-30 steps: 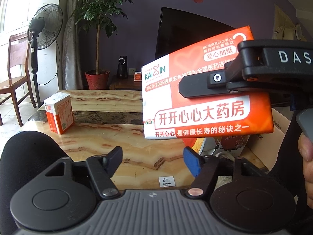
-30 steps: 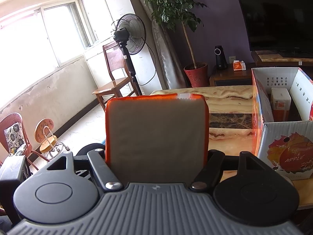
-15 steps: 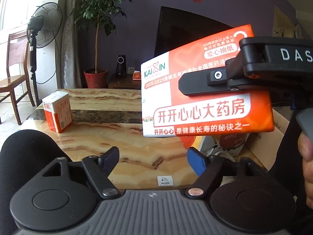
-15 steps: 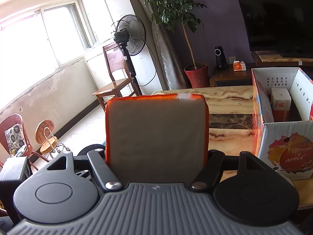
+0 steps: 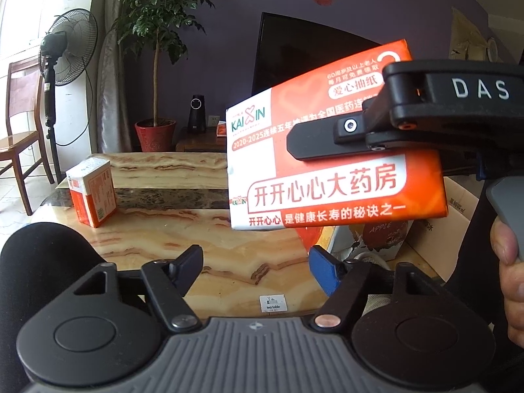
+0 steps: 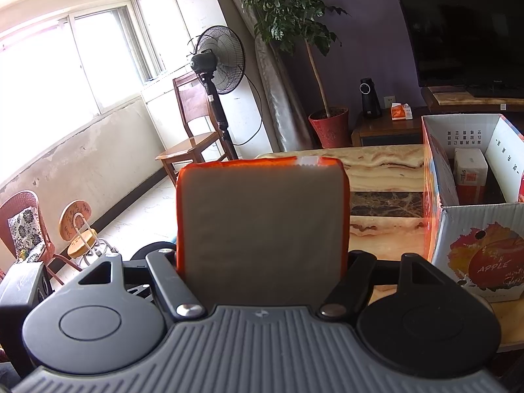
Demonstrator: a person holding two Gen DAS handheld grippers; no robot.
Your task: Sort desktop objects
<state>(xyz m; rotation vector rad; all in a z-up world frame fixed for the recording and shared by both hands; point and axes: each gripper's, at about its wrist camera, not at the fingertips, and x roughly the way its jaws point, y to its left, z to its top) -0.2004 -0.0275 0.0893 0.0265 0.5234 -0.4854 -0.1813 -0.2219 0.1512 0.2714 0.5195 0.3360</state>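
My right gripper (image 6: pixel 262 255) is shut on an orange and white tissue pack (image 6: pixel 262 229) and holds it in the air over the marble table (image 6: pixel 383 167). In the left wrist view the tissue pack (image 5: pixel 327 190) hangs at upper right, with one of the right gripper's fingers (image 5: pixel 327 140) pressed across its printed face. My left gripper (image 5: pixel 253 258) is low over the table (image 5: pixel 163 229); its jaws are closing with nothing between them. A smaller orange and white pack (image 5: pixel 91 193) stands on the table at far left.
An open cardboard apple box (image 6: pixel 475 255) stands on the table to the right, with another pack (image 6: pixel 470 170) inside it. A hand (image 5: pixel 511 262) grips the right gripper's handle. Beyond the table are a fan (image 6: pixel 219 62), a chair (image 6: pixel 193 137) and a potted plant (image 5: pixel 155 131).
The left gripper's jaws spread a little, then drew back in. The right gripper and its tissue pack have kept still.
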